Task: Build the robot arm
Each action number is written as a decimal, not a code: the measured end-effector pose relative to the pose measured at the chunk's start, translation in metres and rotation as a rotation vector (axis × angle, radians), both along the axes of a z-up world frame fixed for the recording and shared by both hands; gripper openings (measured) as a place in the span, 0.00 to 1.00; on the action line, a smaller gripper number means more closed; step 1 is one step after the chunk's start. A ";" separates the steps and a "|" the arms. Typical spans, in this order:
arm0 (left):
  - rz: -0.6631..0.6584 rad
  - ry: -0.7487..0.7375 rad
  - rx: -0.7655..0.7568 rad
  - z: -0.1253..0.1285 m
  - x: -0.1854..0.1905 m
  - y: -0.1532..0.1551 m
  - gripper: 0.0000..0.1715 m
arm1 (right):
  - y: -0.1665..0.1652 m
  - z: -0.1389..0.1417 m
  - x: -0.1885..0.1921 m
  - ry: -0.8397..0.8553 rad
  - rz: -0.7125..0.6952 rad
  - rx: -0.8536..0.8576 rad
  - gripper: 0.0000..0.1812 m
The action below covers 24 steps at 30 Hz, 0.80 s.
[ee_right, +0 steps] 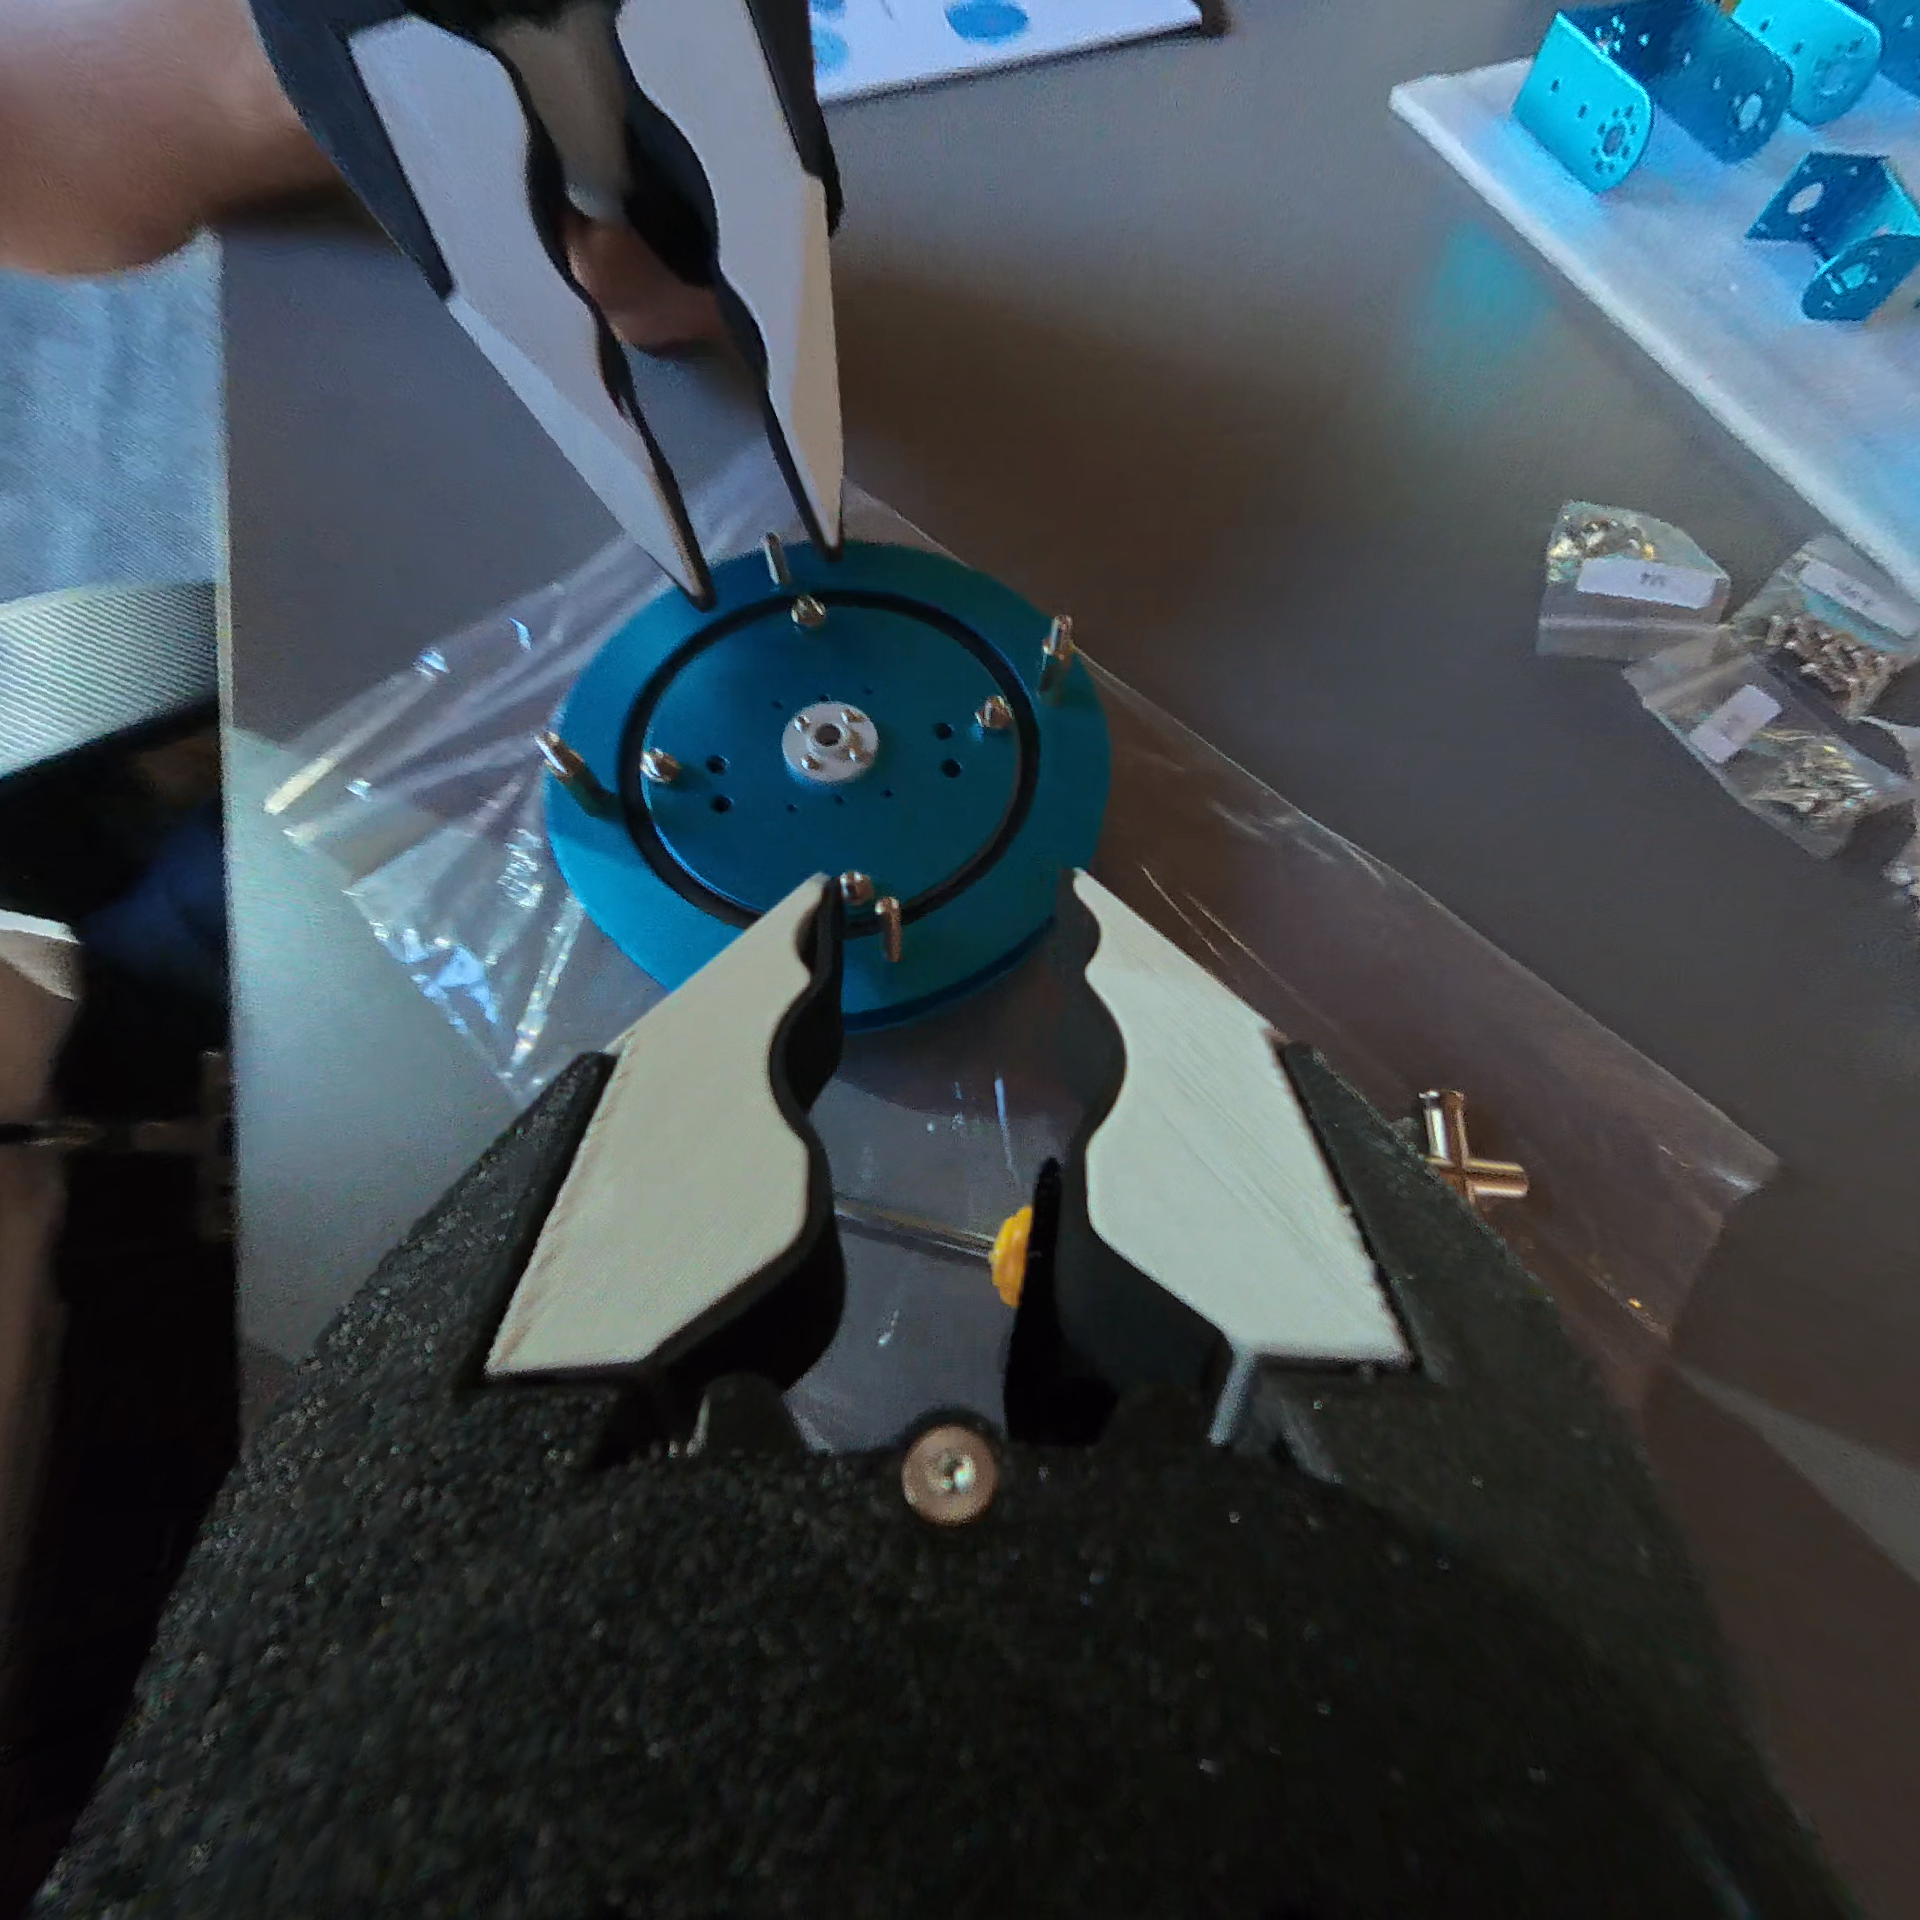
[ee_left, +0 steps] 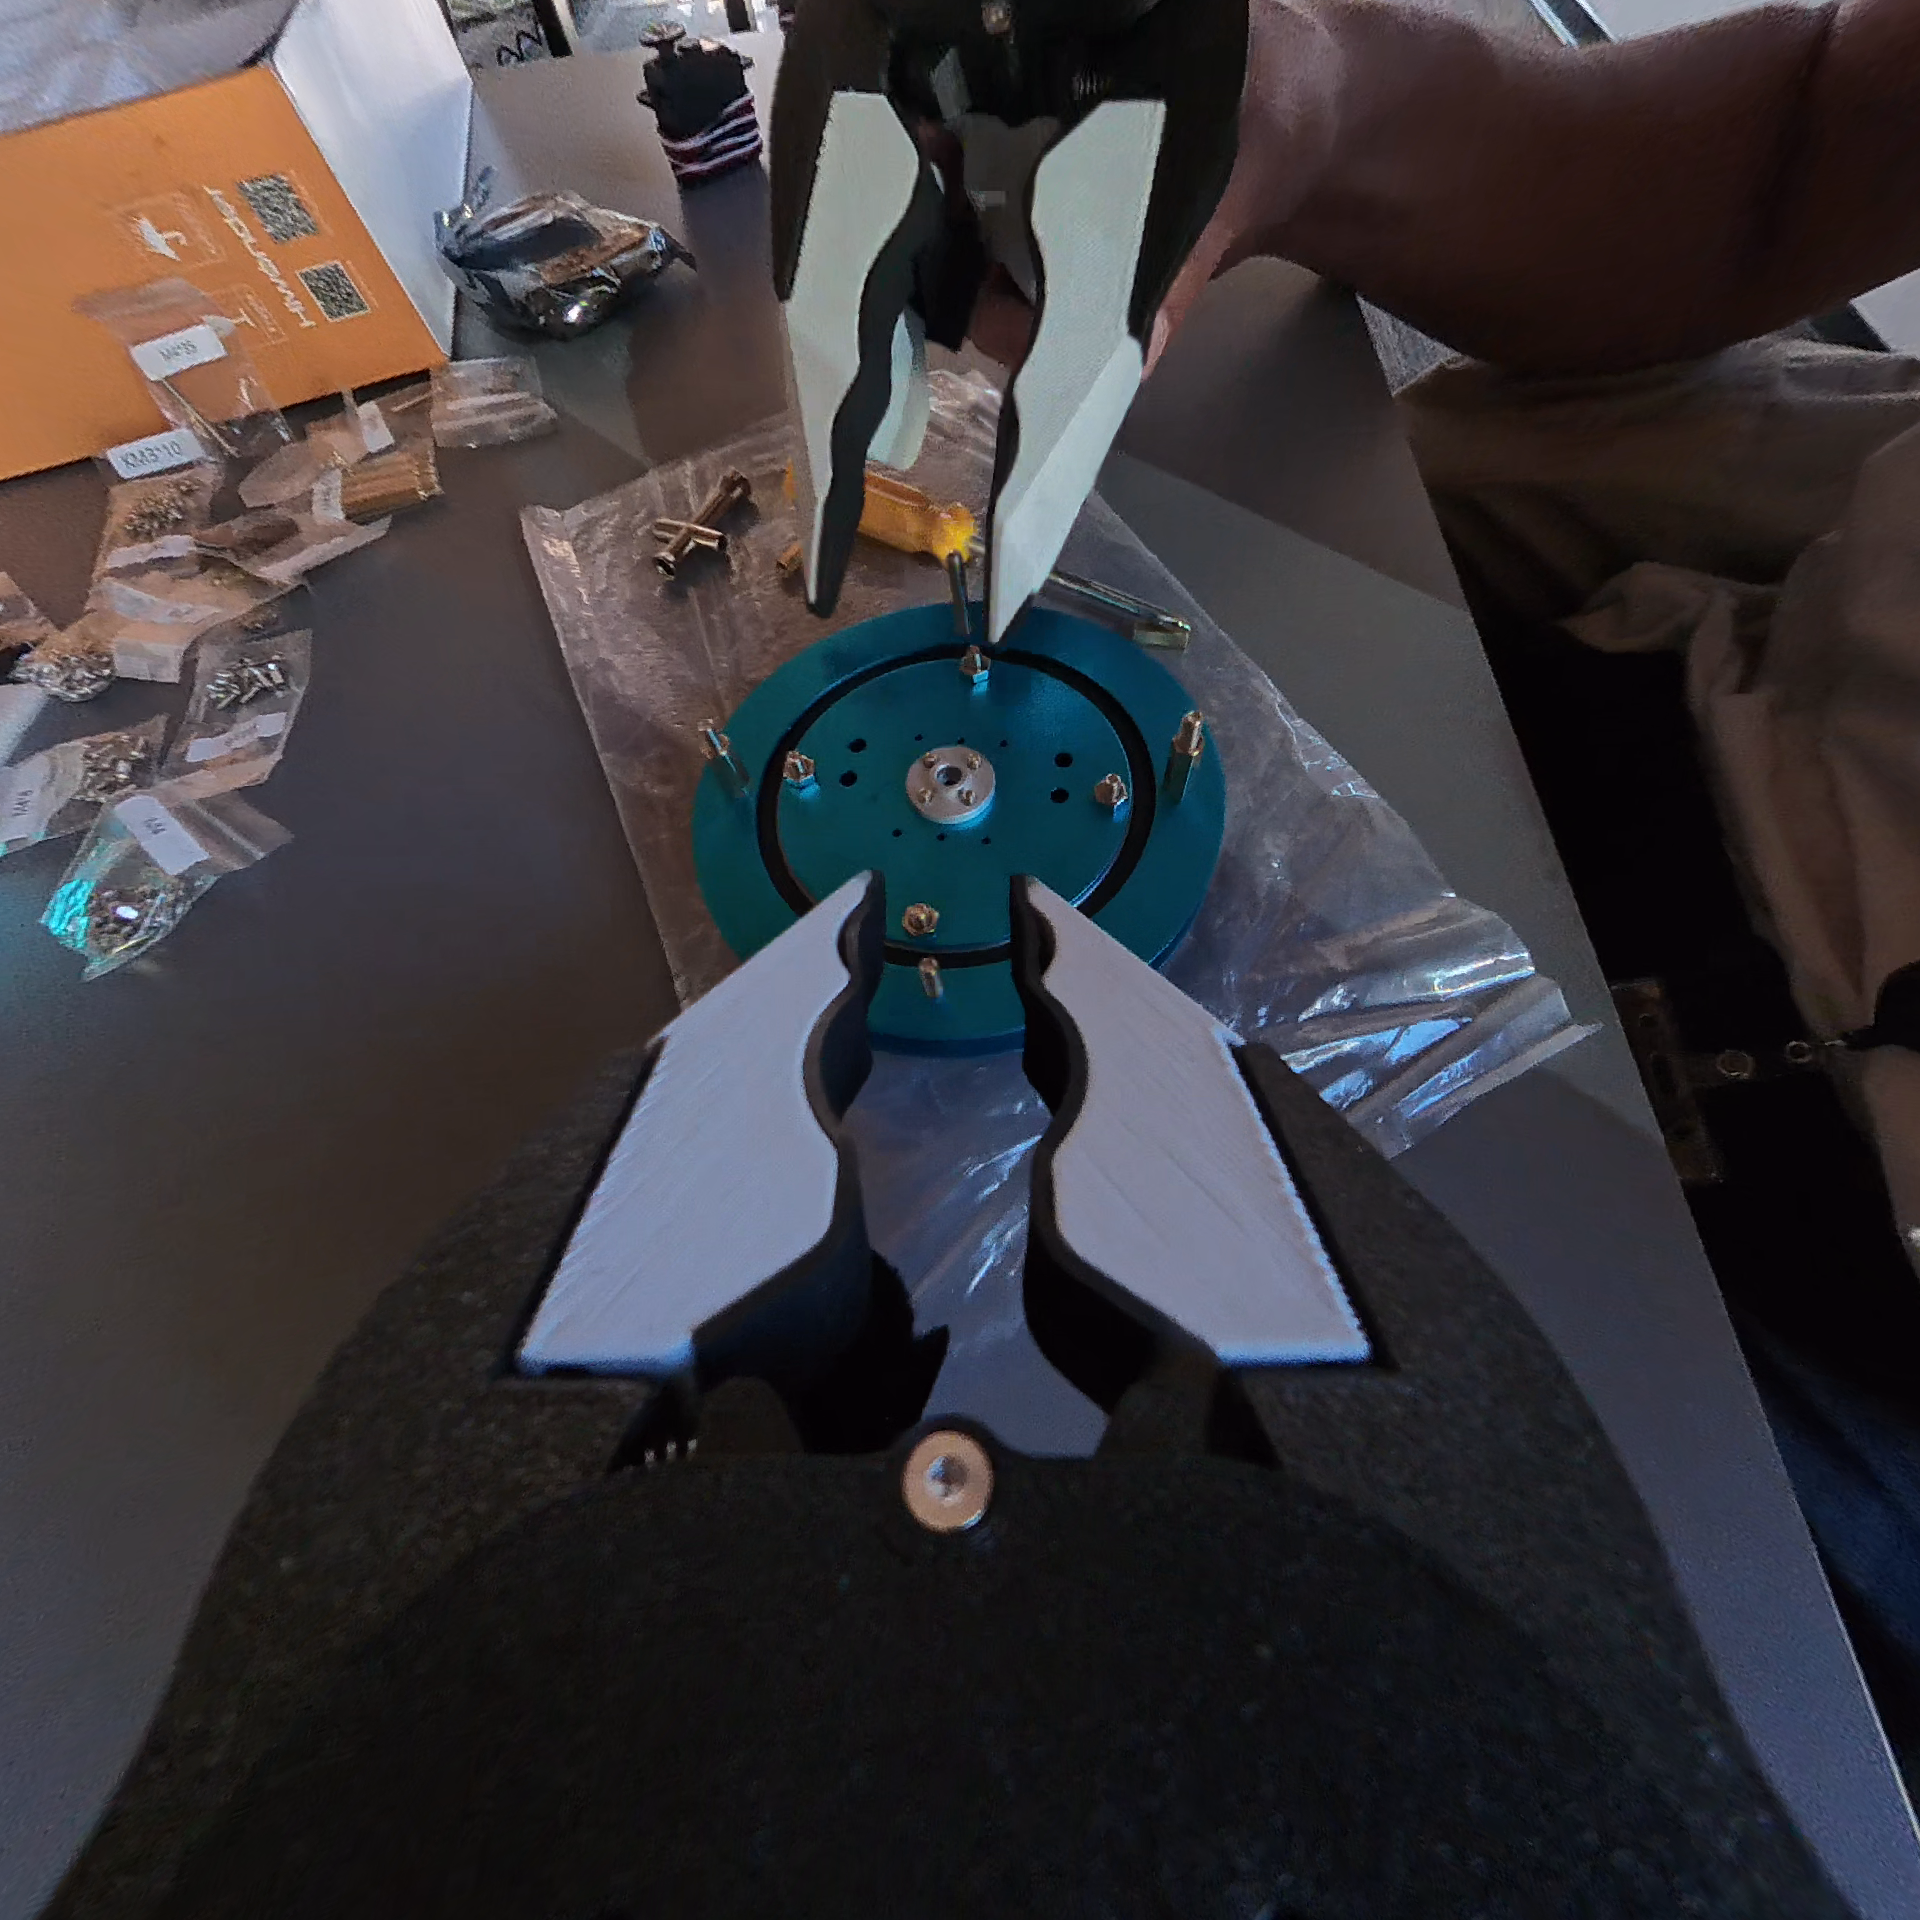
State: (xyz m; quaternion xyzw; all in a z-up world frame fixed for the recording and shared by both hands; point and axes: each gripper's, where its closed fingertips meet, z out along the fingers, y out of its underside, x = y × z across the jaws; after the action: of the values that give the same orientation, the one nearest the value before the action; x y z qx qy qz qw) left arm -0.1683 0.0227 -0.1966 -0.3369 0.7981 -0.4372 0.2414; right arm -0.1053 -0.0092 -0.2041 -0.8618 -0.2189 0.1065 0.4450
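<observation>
A round blue metal disc (ee_left: 1049,842) (ee_right: 914,831) lies on a clear plastic bag. It has a black ring groove, a silver centre hub (ee_left: 949,779) (ee_right: 828,740), brass nuts and several upright brass standoffs. My left gripper (ee_left: 945,894) (ee_right: 767,574) is open over one edge of the disc, and its tips straddle a standoff (ee_left: 928,977) (ee_right: 772,556) without closing on it. My right gripper (ee_right: 951,883) (ee_left: 914,620) is open over the opposite edge. Its tips stand to either side of a standoff (ee_right: 888,928) (ee_left: 956,592). Neither gripper holds anything.
An orange and white box (ee_left: 156,260), several small bags of screws (ee_left: 156,727) (ee_right: 1766,675) and a black servo (ee_left: 707,104) lie around. A cross wrench (ee_left: 701,525) (ee_right: 1470,1158) and a yellow-handled screwdriver (ee_left: 914,499) lie on the bag. Blue brackets (ee_right: 1714,104) sit on a white tray. Left tips to right tips: about 8 cm. The silver centre hub (ee_right: 828,740) is about 4 cm from both grippers' fingertips.
</observation>
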 end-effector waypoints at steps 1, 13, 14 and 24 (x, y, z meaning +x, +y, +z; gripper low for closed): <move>0.001 0.007 0.009 -0.002 0.001 -0.001 0.13 | 0.001 -0.001 0.000 -0.018 -0.004 -0.001 0.23; -0.011 0.024 0.065 -0.010 0.000 -0.003 0.07 | -0.001 -0.003 -0.007 0.012 0.027 -0.016 0.09; -0.009 0.017 0.072 -0.010 0.000 -0.002 0.03 | -0.001 -0.005 -0.007 0.005 0.028 -0.025 0.08; -0.015 -0.003 0.106 -0.011 -0.003 -0.001 0.03 | 0.002 -0.005 -0.010 0.053 0.030 -0.040 0.08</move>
State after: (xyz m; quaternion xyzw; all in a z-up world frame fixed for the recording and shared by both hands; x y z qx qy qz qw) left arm -0.1709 0.0215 -0.2071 -0.3169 0.8223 -0.3968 0.2569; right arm -0.1152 -0.0075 -0.2086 -0.8640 -0.2175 0.1404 0.4318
